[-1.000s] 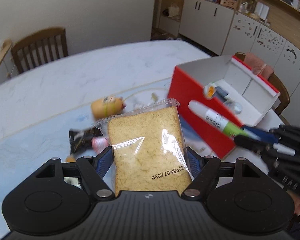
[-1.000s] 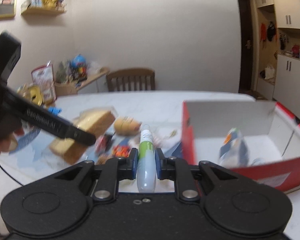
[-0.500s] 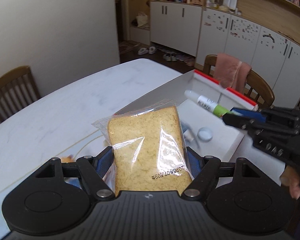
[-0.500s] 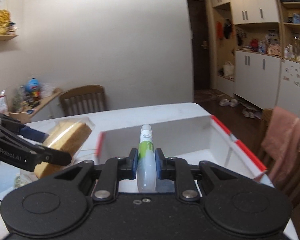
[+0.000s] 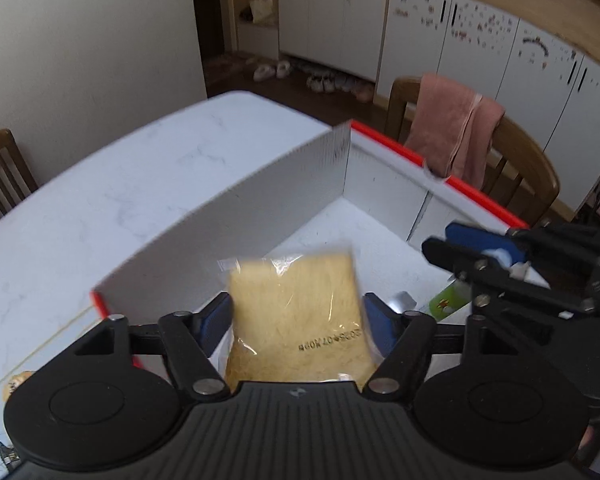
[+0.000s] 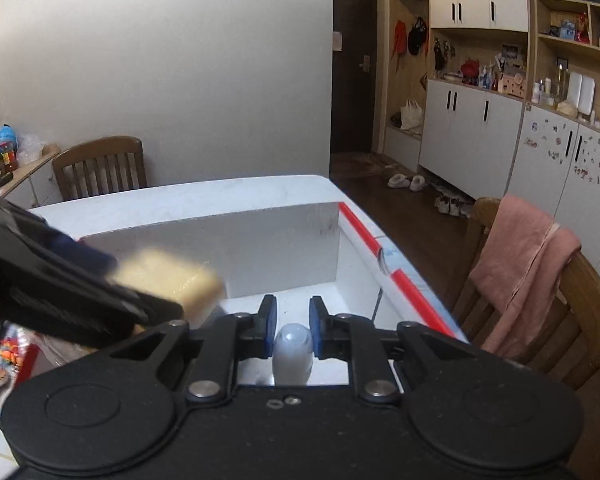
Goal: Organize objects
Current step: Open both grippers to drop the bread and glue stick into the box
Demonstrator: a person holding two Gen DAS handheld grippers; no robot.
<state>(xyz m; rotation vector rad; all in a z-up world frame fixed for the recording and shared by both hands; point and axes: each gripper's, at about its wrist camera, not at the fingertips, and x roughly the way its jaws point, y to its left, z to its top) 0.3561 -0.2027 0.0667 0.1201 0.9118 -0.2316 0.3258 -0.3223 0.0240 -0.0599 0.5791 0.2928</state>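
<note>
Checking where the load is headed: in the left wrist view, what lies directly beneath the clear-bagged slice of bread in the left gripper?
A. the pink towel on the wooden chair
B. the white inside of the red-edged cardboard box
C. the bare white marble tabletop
B: the clear-bagged slice of bread hangs over the white floor of the red-edged cardboard box, between the left gripper fingers.

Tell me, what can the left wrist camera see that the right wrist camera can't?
Only the left wrist view shows the date stamp on the bagged bread and the green label on the tube. Only the right wrist view shows the dark door, the tube's white cap and colourful packets at the bottom left. Both show the bread in the left tool, whose jaws have just been closing on it, the red and white box and the pink towel on a chair.
</note>
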